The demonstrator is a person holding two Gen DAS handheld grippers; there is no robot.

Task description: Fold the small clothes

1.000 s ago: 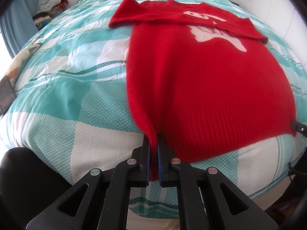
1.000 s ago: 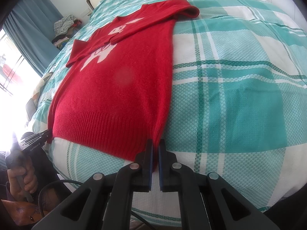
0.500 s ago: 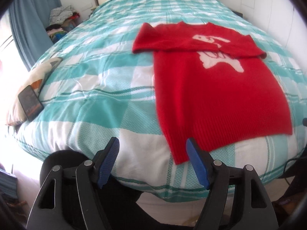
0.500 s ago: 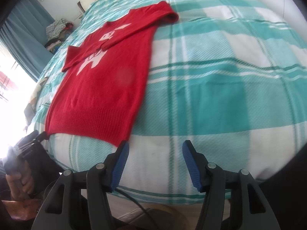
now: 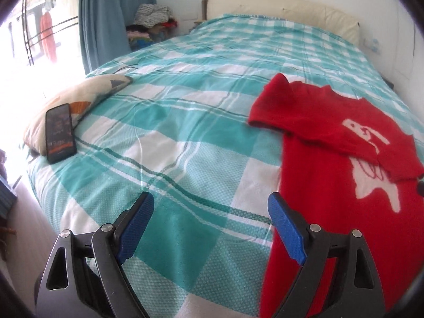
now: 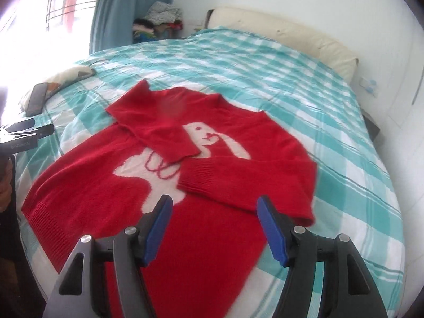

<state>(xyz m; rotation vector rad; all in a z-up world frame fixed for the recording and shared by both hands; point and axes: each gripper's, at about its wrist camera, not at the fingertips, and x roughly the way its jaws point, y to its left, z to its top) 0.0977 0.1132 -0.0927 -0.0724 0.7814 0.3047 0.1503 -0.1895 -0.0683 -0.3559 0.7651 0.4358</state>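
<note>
Both grippers have let go of the red sweater (image 6: 201, 185) since the earlier frame. We hold left gripper (image 5: 212, 209) and right gripper (image 6: 212, 209) above it, jaws opening, nothing between. Sweater lies flat mid-bedspread (image 5: 185, 143), sleeves folded across its chest.

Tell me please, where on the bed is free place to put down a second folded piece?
The widest bare patch of the checked bedspread lies between the red sweater and the phone on the small cushion. Another runs from the sweater's collar to the headboard pillow. The near edge by the sweater's hem is crowded.
</note>
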